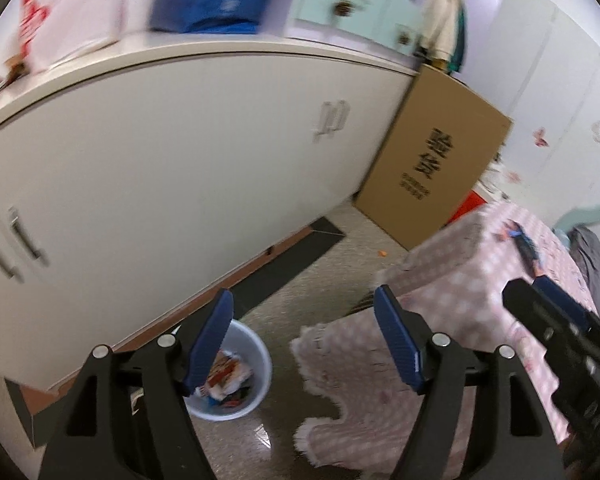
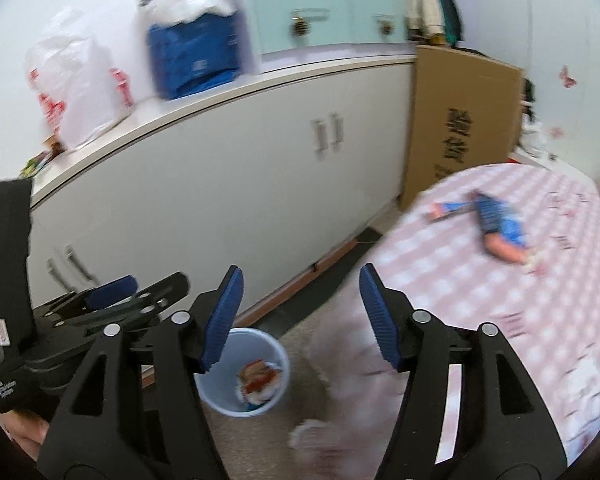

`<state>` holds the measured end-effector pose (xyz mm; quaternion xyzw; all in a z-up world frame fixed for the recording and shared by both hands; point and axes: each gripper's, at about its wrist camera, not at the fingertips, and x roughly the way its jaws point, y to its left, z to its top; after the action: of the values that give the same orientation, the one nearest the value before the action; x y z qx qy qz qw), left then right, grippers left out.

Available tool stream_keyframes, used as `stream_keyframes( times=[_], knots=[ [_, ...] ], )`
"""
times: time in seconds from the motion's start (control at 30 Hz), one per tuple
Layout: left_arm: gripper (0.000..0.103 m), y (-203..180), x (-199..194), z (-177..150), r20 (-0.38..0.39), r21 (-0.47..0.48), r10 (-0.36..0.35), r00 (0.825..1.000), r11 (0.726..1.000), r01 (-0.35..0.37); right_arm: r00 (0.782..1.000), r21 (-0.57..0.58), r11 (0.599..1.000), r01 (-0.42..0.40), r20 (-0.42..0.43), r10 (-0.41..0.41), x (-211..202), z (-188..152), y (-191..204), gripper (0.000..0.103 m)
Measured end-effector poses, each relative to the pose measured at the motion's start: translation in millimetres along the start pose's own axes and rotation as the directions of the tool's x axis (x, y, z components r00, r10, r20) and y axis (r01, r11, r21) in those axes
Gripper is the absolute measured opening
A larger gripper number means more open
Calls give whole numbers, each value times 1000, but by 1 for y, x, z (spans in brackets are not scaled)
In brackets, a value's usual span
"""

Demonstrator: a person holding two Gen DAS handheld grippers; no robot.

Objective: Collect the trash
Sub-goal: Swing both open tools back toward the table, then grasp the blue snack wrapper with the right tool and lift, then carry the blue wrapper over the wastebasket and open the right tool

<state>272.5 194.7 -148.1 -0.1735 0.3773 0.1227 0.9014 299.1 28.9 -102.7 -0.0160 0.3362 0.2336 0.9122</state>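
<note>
Taken left to right, with the trash bin (image 2: pixel 246 372) as landmark. Behind the bin and to its left, a white cabinet (image 2: pixel 204 184) is seen, carrying a white plastic bag (image 2: pixel 74 88) and a blue bag (image 2: pixel 194 54). Left of the bin, the left gripper (image 1: pixel 304 344) is seen with its jaws spread wide and nothing held. The bin itself, a pale blue pail standing on the floor, is already partly filled with crumpled wrappers (image 2: pixel 258 380). Directly above the bin, the right gripper (image 2: pixel 300 316) is likewise held open and empty. Right of the bin, a table under a pink checked cloth (image 2: pixel 500 280) is found; on it, well apart from the bin, two pieces of trash are lying: a small flat wrapper (image 2: pixel 446 210) and a larger blue packet (image 2: pixel 500 226). Both are judged light, thin, crinkly and probably slippery, easily crushed without harm; each is best pinched at a raised edge or crumpled end. A cardboard box (image 2: pixel 460 120) is leaned behind the table.
</note>
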Motion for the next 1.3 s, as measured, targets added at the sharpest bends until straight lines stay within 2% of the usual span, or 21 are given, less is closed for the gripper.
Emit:
stream_keyframes(
  times=[0.1, 0.2, 0.3, 0.43, 0.5, 0.57, 0.63, 0.73, 0.9, 1.07, 1.2, 1.3],
  knots=[
    [73, -30, 9, 7, -11, 24, -47, 999, 999, 47, 997, 36, 997, 74, -13, -73, -1, 13, -38, 71],
    [73, -60, 21, 15, -24, 56, -84, 996, 995, 85, 990, 87, 987, 134, -46, -131, 9, 25, -80, 72],
    [74, -80, 30, 18, -33, 86, -111, 993, 990, 113, 985, 138, 978, 158, -93, -146, 30, 32, -115, 72],
    [74, -102, 42, 21, -41, 129, -113, 993, 985, 118, 978, 155, 973, 173, -143, -151, 57, 36, -136, 72],
    [74, -107, 48, 24, -48, 129, -116, 992, 984, 122, 972, 118, 973, 198, -155, -179, 66, 40, -137, 71],
    [74, -111, 52, 27, -52, 123, -119, 992, 985, 125, 966, 91, 973, 214, -169, -197, 72, 41, -138, 42],
    [74, -113, 54, 28, -57, 119, -126, 990, 984, 132, 962, 86, 971, 225, -177, -207, 71, 40, -142, 26],
    [74, -120, 54, 26, -68, 133, -135, 989, 981, 143, 964, 91, 971, 223, -172, -205, 62, 39, -149, 21],
    [74, -119, 47, 18, -75, 143, -135, 988, 979, 145, 978, 159, 967, 197, -106, -182, 27, 34, -165, 19],
    [74, -102, 32, 11, -69, 118, -131, 989, 983, 139, 992, 150, 981, 122, -43, -117, -7, 28, -142, 19],
    [74, -72, 17, 4, -49, 82, -112, 993, 990, 116, 1000, 111, 994, 8, -1, -8, -19, 17, -88, 19],
    [74, -42, 6, -1, -25, 42, -77, 997, 996, 78, 998, 79, 995, -66, 4, 66, -15, 5, -43, 19]
  ],
)
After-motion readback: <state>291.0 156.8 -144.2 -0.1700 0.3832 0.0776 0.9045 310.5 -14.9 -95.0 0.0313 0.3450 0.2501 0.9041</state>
